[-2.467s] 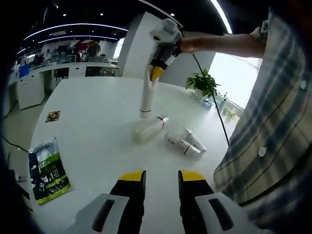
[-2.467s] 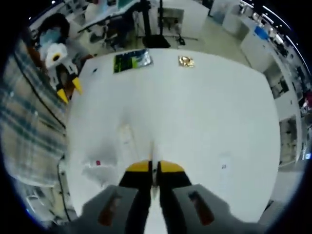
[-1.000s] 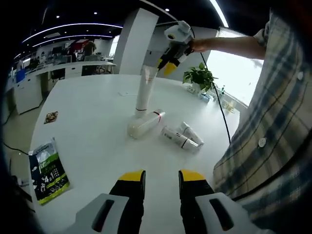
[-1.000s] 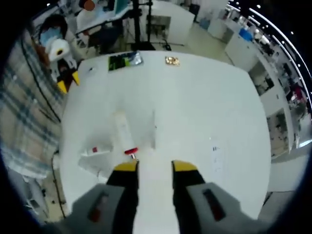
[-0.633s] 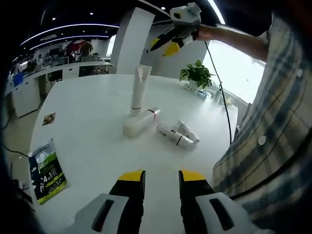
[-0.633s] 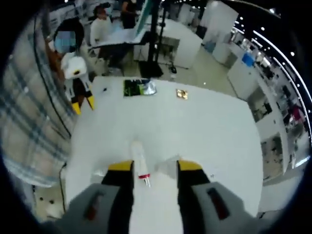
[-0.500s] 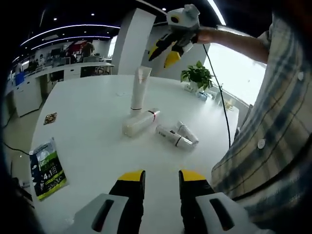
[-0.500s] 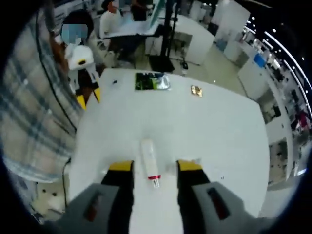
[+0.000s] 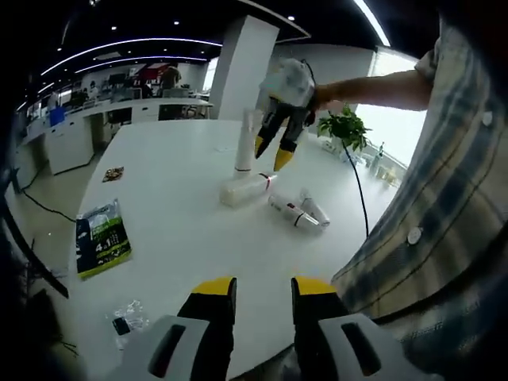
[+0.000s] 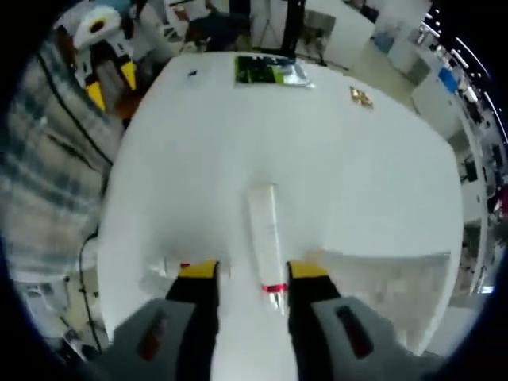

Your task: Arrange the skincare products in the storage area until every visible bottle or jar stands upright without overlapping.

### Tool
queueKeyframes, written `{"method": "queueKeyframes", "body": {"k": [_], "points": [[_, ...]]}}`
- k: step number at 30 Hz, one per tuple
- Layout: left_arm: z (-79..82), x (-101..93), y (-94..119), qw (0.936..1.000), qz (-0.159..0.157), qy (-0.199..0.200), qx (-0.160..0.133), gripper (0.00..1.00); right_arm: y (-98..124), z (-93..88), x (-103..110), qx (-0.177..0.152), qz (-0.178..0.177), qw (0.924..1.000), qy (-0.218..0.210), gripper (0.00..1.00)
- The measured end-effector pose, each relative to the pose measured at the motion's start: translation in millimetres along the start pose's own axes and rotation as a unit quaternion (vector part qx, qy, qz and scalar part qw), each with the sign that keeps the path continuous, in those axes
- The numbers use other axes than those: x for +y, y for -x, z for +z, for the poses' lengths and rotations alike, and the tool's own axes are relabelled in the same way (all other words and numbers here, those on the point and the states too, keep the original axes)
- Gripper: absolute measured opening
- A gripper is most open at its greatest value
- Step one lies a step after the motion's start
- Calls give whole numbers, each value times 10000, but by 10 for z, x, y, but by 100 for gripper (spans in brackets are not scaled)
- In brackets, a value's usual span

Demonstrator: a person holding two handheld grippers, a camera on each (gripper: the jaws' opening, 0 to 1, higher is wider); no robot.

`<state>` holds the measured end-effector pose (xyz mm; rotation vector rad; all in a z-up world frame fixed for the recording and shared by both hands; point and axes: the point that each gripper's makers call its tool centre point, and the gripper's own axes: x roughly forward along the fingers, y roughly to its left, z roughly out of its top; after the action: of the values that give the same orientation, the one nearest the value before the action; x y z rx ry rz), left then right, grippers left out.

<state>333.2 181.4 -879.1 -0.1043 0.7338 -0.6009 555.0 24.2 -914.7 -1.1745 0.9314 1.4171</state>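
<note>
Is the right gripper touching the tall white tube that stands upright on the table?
Apart. In the left gripper view, the right gripper hangs open beside the standing white tube, and white table shows between its yellow tips and the tube.

Left gripper: grey body, black jaws, yellow tips. Right gripper alike, white housing, black cable. Plaid shirt at 3 o'clock, seemingly buttoned.

white tube — upright | bottles lying flat (three)
</note>
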Motion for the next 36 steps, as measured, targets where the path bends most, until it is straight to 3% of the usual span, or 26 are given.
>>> {"method": "queueKeyframes", "body": {"k": [5, 11, 13, 14, 16, 17, 21, 22, 23, 27, 29, 30, 34, 36], "points": [[-83, -46, 80, 9998, 117, 13, 132, 28, -124, -244, -87, 98, -316, 9994, 108, 31], [-90, -61, 125, 9994, 229, 227, 79, 29, -142, -304, -148, -112, -545, 9985, 10, 34], [-54, -74, 109, 9981, 226, 527, -213, 32, -104, -267, -160, -327, -704, 9970, -53, 34], [45, -83, 87, 9952, 193, 672, -682, 35, -85, -246, -147, -481, -741, 9961, -80, 34], [44, -132, 80, 9917, 43, 996, -806, 38, -71, -298, -123, -507, -765, 9957, -117, 34], [37, -110, 76, 9903, 112, 1110, -830, 38, -72, -325, -114, -516, -769, 9956, -115, 34], [78, -129, 57, 9856, 73, 1209, -1180, 48, -123, -462, -94, -509, -750, 9955, -282, 34], [95, -179, 55, 9847, -84, 1199, -1264, 50, -134, -490, -85, -501, -740, 9954, -331, 34], [105, -265, 51, 9793, -368, 1460, -1353, 50, -153, -509, -76, -514, -728, 9954, -343, 34], [19, -365, 40, 9765, -624, 1649, -1238, 51, -184, -597, -55, -476, -705, 9955, -409, 34], [-70, -416, 18, 9753, -731, 1832, -997, 54, -175, -615, -53, -510, -692, 9949, -524, 34], [-85, -398, -6, 9769, -676, 1768, -990, 57, -166, -622, -60, -538, -698, 9945, -568, 34], [-34, -424, -6, 9731, -732, 1878, -1113, 60, -155, -631, -71, -570, -682, 9942, -614, 34], [-21, -425, 12, 9751, -643, 1744, -1209, 63, -164, -643, -90, -547, -691, 9943, -599, 34]]}}
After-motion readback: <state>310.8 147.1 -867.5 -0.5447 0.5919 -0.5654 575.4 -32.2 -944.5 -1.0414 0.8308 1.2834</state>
